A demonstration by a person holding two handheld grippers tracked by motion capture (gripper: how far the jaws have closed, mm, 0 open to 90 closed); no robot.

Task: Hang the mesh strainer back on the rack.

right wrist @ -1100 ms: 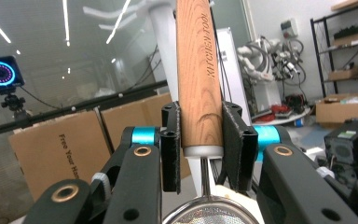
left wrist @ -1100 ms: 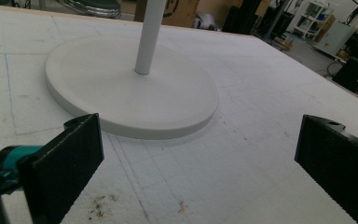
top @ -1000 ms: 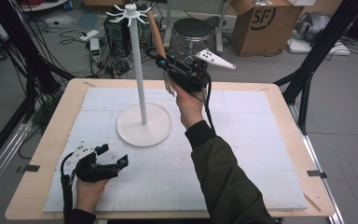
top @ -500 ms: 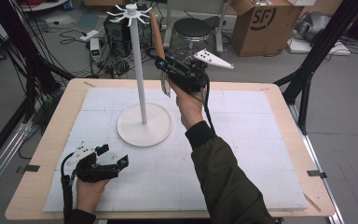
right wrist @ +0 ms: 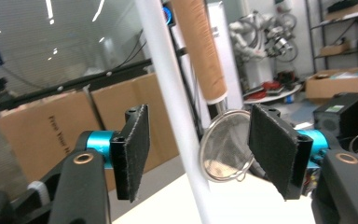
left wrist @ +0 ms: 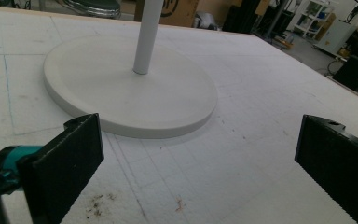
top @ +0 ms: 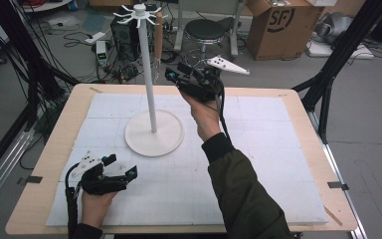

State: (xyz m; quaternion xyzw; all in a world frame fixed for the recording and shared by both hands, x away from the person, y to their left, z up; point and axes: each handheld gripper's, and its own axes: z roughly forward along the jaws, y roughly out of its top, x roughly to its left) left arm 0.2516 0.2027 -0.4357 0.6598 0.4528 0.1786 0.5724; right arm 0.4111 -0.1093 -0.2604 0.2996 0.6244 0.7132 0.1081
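The strainer [right wrist: 226, 151], with its brown handle [top: 158, 37], hung from the top of the white stand [top: 149, 79] on the bench [top: 298, 107]. The right claw [top: 175, 74] was raised beside the pole; its jaws had just been opening and stood apart, the mesh bowl between them, seemingly untouched. The left claw [top: 122, 167] rested wide and empty near the stand's base [left wrist: 130, 91].

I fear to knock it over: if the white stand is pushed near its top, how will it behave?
The stand may tip: its pole is tall and thin. The wide flat base should resist a light push. The hanging strainer will probably swing, since it hangs free from a hook.
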